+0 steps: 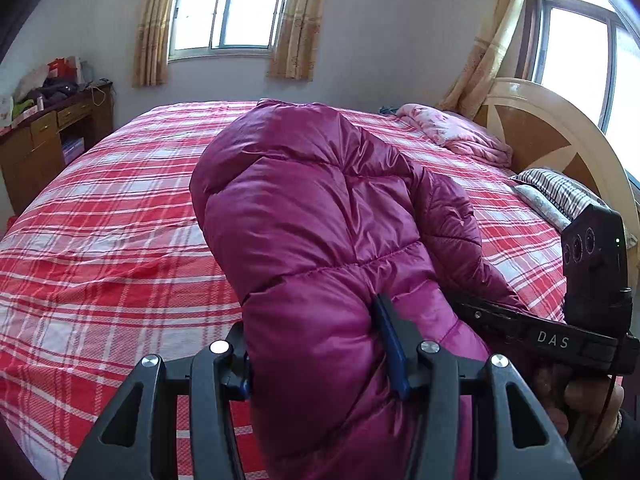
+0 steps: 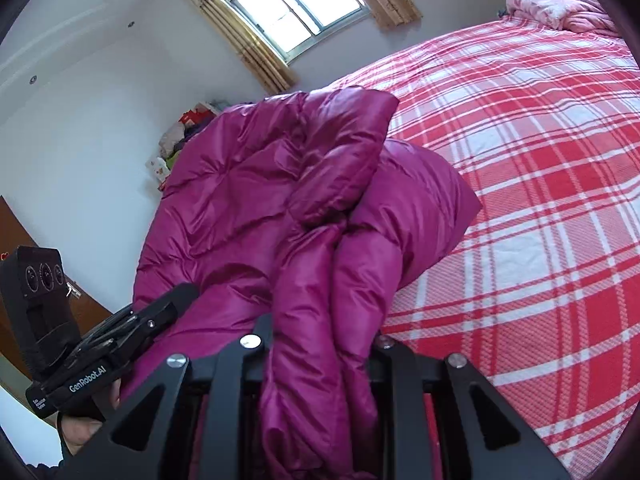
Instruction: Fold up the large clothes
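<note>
Magenta quilted down jacket (image 1: 320, 216), shiny and puffy, hangs bunched above a bed covered with a red-and-white plaid sheet (image 1: 100, 240), its far end resting on the sheet. The left gripper (image 1: 316, 364), black with blue-edged pads, is clamped on a thick fold of the jacket, which bulges out between its fingers. The right gripper (image 2: 320, 344) is clamped on a narrower gathered fold of the same jacket (image 2: 280, 184); in the left view it shows at the right edge, held by a hand (image 1: 580, 404). A brown wooden desk (image 1: 44, 148) stands by the far wall; its open lower shelf holds something blue, too small to identify, and clothes and bags are piled on top. A pink floral quilt (image 1: 452, 128) lies by the headboard.
</note>
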Demonstrator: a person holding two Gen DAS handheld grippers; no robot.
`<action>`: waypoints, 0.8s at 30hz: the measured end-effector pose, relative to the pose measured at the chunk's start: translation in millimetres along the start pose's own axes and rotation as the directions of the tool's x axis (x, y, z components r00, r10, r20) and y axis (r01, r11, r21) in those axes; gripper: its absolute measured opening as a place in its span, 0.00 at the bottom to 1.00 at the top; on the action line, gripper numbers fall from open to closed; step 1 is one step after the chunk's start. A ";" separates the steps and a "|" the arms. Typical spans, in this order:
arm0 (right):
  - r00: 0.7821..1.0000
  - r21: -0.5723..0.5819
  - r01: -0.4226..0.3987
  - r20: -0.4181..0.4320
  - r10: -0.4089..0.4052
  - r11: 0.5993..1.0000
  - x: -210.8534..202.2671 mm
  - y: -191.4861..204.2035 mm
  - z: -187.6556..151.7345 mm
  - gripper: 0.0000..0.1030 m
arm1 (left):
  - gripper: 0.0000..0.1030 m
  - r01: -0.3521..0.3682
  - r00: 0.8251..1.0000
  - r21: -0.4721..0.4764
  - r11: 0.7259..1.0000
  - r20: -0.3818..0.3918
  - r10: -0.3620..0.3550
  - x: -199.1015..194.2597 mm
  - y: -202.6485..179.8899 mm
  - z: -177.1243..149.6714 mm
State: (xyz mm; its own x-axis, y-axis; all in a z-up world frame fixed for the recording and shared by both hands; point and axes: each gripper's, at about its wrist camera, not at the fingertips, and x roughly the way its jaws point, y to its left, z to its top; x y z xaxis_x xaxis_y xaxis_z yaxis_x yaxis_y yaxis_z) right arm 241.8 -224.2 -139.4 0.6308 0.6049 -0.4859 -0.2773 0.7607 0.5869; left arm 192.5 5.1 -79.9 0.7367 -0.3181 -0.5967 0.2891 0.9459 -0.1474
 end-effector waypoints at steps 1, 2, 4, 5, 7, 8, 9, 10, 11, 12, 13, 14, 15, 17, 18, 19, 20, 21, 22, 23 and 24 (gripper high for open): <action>1.000 -0.009 -0.005 -0.007 0.004 1.000 4.5 2.8 -0.1 0.24 | 0.50 -0.010 1.000 -0.007 1.000 0.004 0.010 -1.7 4.4 -0.9; 1.000 -0.019 -0.010 -0.014 0.010 1.000 10.6 7.4 0.2 0.24 | 0.50 -0.018 1.000 -0.012 1.000 0.008 0.018 -3.6 8.2 -1.6; 0.999 -0.031 -0.020 -0.029 0.019 0.999 21.0 13.9 -1.2 0.24 | 0.50 -0.033 0.999 -0.028 0.999 0.015 0.034 -8.1 18.3 -3.9; 0.999 -0.040 -0.024 -0.036 0.023 0.999 27.7 18.1 -0.5 0.24 | 0.50 -0.040 0.999 -0.034 0.999 0.018 0.040 -11.1 22.5 -5.1; 0.998 -0.052 -0.034 -0.050 0.031 0.998 39.6 24.7 0.6 0.24 | 0.50 -0.059 0.998 -0.045 0.997 0.023 0.060 -15.4 31.4 -7.2; 0.998 -0.058 -0.040 -0.057 0.036 0.998 45.1 27.8 1.1 0.24 | 0.50 -0.067 0.997 -0.048 0.997 0.026 0.068 -17.4 33.8 -7.2; 0.997 -0.064 -0.045 -0.064 0.041 0.997 48.4 30.8 1.1 0.24 | 0.50 -0.077 0.997 -0.052 0.996 0.029 0.078 -19.4 36.9 -8.0; 0.996 -0.070 -0.052 -0.073 0.047 0.996 53.8 34.4 1.4 0.24 | 0.50 -0.088 0.995 -0.056 0.995 0.031 0.090 -21.8 41.0 -9.8; 0.995 -0.075 -0.060 -0.082 0.053 0.995 58.9 38.4 1.0 0.24 | 0.50 -0.097 0.995 -0.059 0.994 0.033 0.099 -23.5 43.6 -10.8; 0.994 -0.079 -0.067 -0.091 0.059 0.995 61.9 43.0 -0.7 0.24 | 0.50 -0.108 0.993 -0.064 0.992 0.034 0.110 -25.7 47.8 -12.7; 0.993 -0.085 -0.074 -0.100 0.065 0.994 69.5 46.8 0.1 0.24 | 0.50 -0.116 0.992 -0.070 0.991 0.035 0.119 -28.8 54.3 -15.0; 0.991 -0.091 -0.080 -0.110 0.070 0.993 75.8 50.8 0.0 0.24 | 0.50 -0.125 0.991 -0.077 0.989 0.035 0.128 -30.7 58.6 -16.5; 0.990 -0.098 -0.087 -0.119 0.075 0.991 81.4 54.7 0.0 0.24 | 0.50 -0.134 0.990 -0.083 0.987 0.035 0.138 -31.9 62.5 -17.1; 0.987 -0.111 -0.097 -0.135 0.082 0.989 94.4 63.8 -1.2 0.24 | 0.50 -0.156 0.987 -0.094 0.983 0.032 0.159 -35.4 73.0 -20.0; 0.985 -0.117 -0.105 -0.146 0.087 0.988 102.0 67.8 -1.9 0.24 | 0.50 -0.164 0.985 -0.101 0.981 0.029 0.167 -36.4 77.6 -21.4; 0.984 -0.120 -0.111 -0.155 0.091 0.987 107.3 70.0 -3.5 0.24 | 0.50 -0.173 0.984 -0.109 0.979 0.025 0.177 -37.5 83.2 -23.3; 0.982 -0.122 -0.115 -0.163 0.095 0.986 114.3 72.4 -2.9 0.24 | 0.50 -0.180 0.983 -0.115 0.977 0.022 0.184 -38.2 87.4 -24.5; 0.980 -0.124 -0.122 -0.171 0.100 0.985 121.6 74.4 -2.5 0.24 | 0.50 -0.189 0.981 -0.122 0.974 0.019 0.192 -39.4 92.4 -26.7; 0.978 -0.128 -0.127 -0.181 0.103 0.984 128.3 76.8 -2.8 0.24 | 0.50 -0.196 0.980 -0.128 0.972 0.016 0.200 -40.7 97.4 -29.3; 0.976 -0.135 -0.131 -0.190 0.104 0.982 134.6 79.3 -3.5 0.24 | 0.50 -0.202 0.979 -0.133 0.970 0.012 0.205 -41.6 100.9 -31.5; 0.975 -0.139 -0.133 -0.198 0.104 0.981 139.2 81.6 -4.0 0.24 | 0.50 -0.209 0.977 -0.138 0.968 0.007 0.212 -41.7 105.0 -33.9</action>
State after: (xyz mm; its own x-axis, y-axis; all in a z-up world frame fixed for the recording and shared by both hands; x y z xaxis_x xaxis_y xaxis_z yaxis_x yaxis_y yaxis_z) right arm 304.1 -77.0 -161.7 0.4423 0.7153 -0.5410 -0.4568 0.6988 0.5505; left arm 171.4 119.8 -97.3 0.7855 -0.1112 -0.6088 0.0416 0.9910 -0.1272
